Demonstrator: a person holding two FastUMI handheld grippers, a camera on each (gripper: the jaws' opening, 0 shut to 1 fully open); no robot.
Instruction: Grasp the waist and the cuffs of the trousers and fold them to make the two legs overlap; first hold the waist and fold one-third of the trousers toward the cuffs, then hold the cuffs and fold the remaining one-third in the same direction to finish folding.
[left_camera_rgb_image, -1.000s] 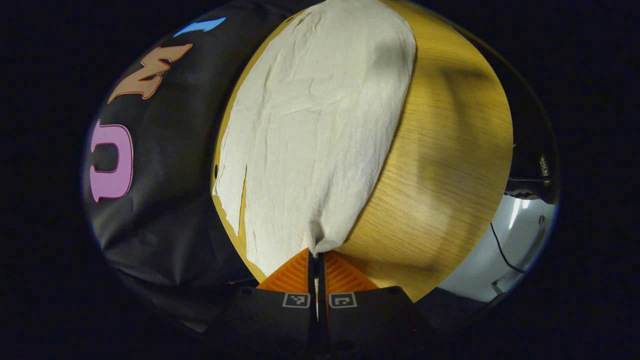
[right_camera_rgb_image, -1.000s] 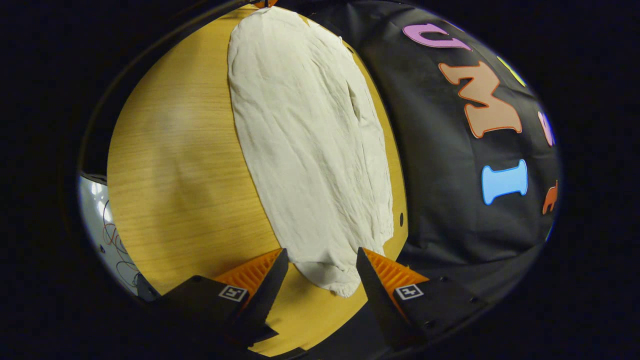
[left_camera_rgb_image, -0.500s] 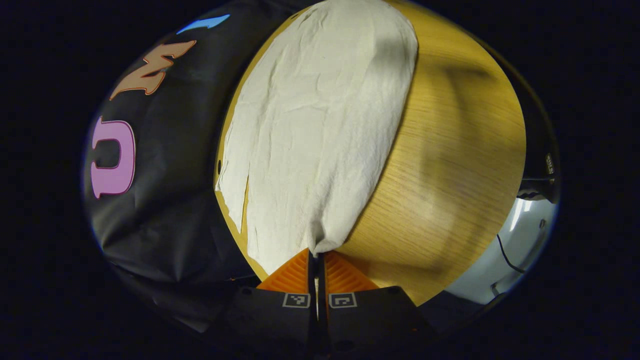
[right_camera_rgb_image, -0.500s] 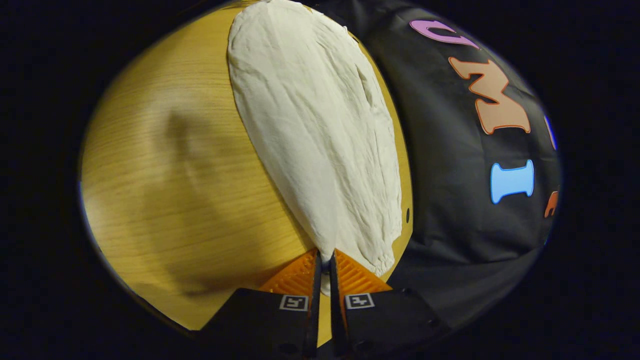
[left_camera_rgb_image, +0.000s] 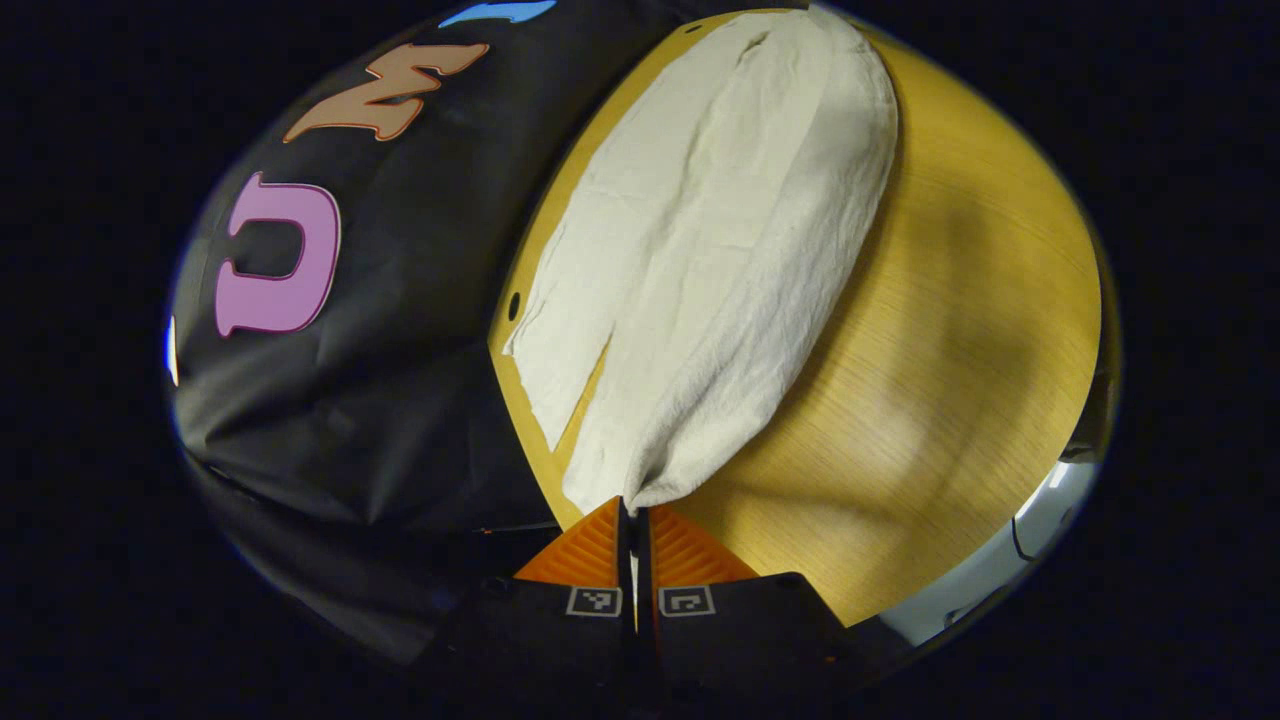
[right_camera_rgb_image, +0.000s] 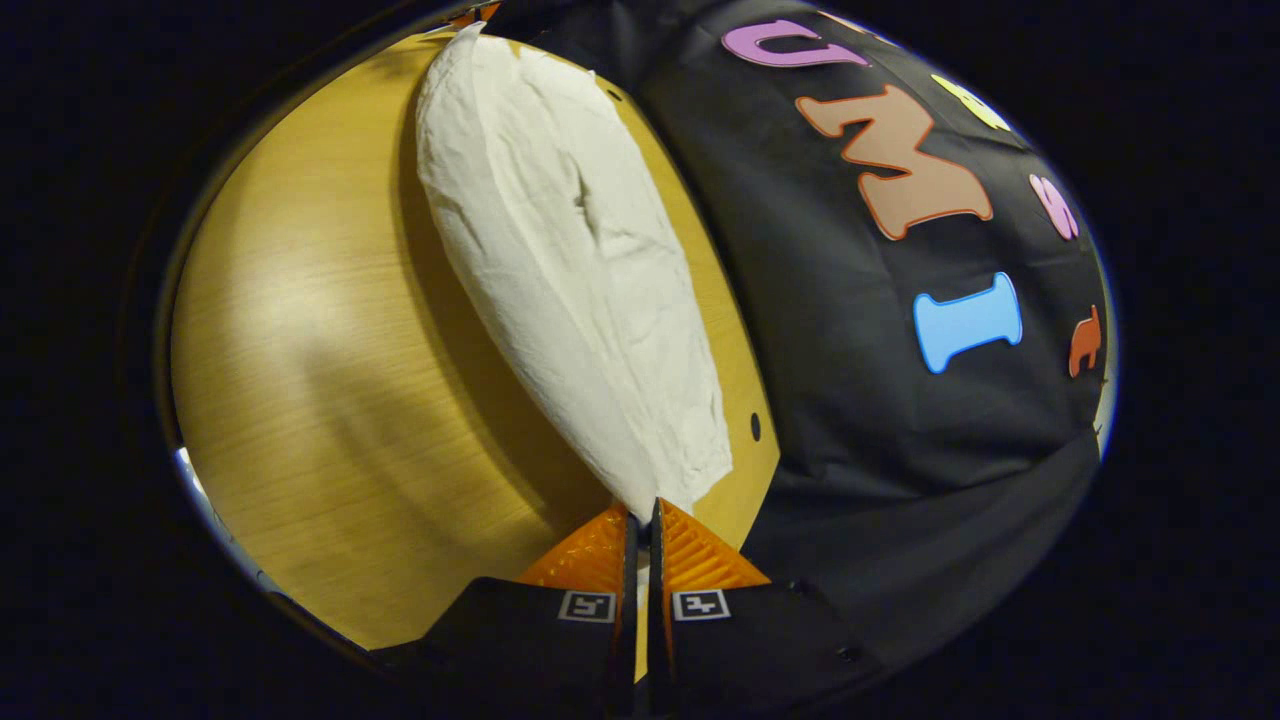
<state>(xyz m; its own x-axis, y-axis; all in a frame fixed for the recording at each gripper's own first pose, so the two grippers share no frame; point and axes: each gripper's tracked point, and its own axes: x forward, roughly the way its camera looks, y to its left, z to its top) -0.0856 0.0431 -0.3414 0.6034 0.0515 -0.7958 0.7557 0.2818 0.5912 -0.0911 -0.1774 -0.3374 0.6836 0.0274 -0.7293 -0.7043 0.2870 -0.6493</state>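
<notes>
Our left tongs (left_camera_rgb_image: 632, 508) are pinched tight on one end of the trousers (left_camera_rgb_image: 700, 260), and our right tongs (right_camera_rgb_image: 642, 510) are clamped just as tight on the other end. Between them we see the pale trousers stretched along the desk (left_camera_rgb_image: 940, 340), near its edge by the wall.

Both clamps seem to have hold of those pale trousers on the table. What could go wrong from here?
Each gripper, left and right, pinches only a small bit of the trousers, so the cloth could slip free. The trousers also lie close to the wooden table edge by the wall and might slide over it.
</notes>
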